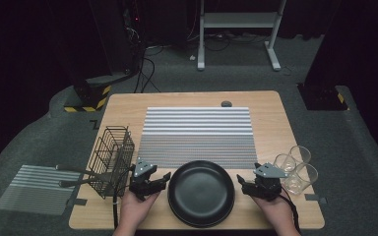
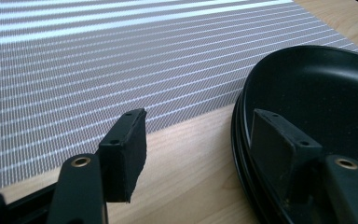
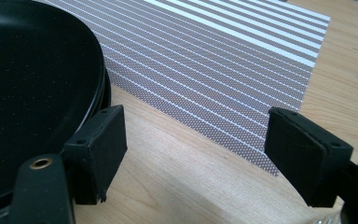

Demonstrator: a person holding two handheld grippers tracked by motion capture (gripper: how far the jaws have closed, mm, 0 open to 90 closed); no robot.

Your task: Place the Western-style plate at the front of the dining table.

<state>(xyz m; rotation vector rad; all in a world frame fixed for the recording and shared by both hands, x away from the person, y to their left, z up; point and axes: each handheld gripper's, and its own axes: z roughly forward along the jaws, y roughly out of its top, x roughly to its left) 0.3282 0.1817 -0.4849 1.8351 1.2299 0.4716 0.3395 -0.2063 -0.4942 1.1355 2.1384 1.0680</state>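
Note:
A black plate [image 1: 202,192] lies at the table's near edge, and its rim [image 2: 242,135] looks doubled, as if one plate lies on another. My left gripper [image 1: 163,180] is at the plate's left side and open. In the left gripper view [image 2: 200,154] one jaw hangs over the plate's inside and the other over bare wood, with the rim between them untouched. My right gripper [image 1: 241,185] is at the plate's right side, also open. In the right gripper view [image 3: 200,154] one jaw sits right by the plate [image 3: 37,93]; only wood lies between the jaws.
A grey striped placemat [image 1: 197,135] lies just behind the plate. A wire basket [image 1: 110,160] with utensil handles sticking out stands at the left edge. Three clear glasses [image 1: 295,167] stand close to the right hand. Another mat [image 1: 39,189] lies on the floor.

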